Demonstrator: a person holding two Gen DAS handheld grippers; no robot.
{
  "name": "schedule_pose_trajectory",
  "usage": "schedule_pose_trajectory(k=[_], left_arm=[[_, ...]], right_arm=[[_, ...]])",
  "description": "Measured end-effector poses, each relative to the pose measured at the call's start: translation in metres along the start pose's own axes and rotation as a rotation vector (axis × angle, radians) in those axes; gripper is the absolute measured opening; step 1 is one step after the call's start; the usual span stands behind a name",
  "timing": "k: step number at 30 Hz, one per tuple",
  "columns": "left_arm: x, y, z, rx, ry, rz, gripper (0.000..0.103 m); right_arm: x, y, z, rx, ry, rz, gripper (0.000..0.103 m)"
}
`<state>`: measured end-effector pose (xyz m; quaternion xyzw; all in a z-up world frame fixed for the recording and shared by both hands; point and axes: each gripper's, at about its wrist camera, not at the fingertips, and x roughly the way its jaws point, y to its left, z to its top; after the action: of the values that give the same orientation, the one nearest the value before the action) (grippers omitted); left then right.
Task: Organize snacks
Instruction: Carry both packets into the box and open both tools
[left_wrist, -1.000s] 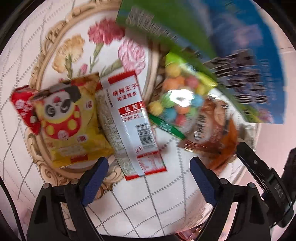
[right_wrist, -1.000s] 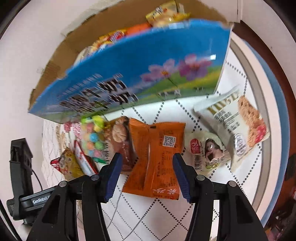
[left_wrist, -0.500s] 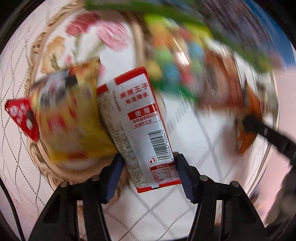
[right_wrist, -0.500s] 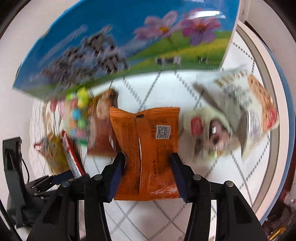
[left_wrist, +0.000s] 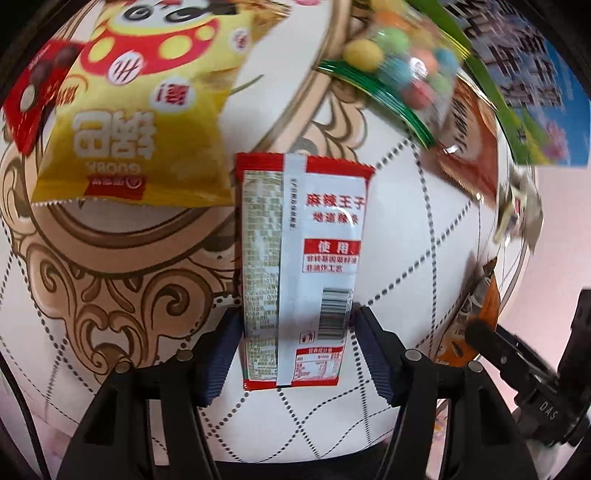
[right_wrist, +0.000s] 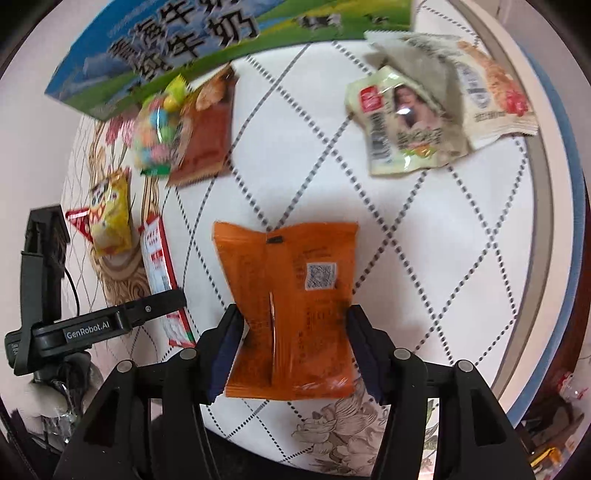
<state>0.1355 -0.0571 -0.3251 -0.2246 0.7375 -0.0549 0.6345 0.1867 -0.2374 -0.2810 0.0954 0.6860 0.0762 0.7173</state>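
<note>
a: what do the two grippers have between their jaws?

b: the left gripper has its jaws pressed against both long edges of a red and white packet, clamping its lower half. the packet runs straight away from the jaws over the tablecloth. the right gripper grips an orange packet the same way, jaws closed on its two sides.

a: what lies just beyond the left one?

b: a yellow panda bag sits up and to the left, its corner touching the top of the red and white packet. a small red packet peeks out from under the yellow bag's left side. up and to the right is a clear bag of coloured candy balls, and next to it a brown packet, blurred.

a: and beyond the right one?

b: well apart, at the upper right, a pale green packet overlaps a white cereal bar packet. along the top stands a blue and green box, with the candy bag and brown packet at its foot.
</note>
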Motion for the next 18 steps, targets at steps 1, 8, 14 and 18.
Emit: schedule_pose_trajectory(k=[1,8,14,18], left_arm=[[0.001,-0.002,-0.001,-0.001,-0.004,0.009,0.061],[0.008,-0.045,-0.012,0.113,-0.058,0.141,0.052],[0.017,-0.082,-0.011,0.151,-0.071,0.165,0.048],[-0.004,-0.086,-0.001,0.179,-0.083,0.164,0.047]], right_arm=[[0.0,-0.002,0.001,0.003,-0.005,0.0,0.063],[0.009,-0.008,0.0,0.015,-0.019,-0.003,0.065],[0.003,-0.001,-0.006,-0.008,-0.068,0.005,0.059],[-0.009,0.003,-0.009,-0.022,-0.098,0.011,0.058]])
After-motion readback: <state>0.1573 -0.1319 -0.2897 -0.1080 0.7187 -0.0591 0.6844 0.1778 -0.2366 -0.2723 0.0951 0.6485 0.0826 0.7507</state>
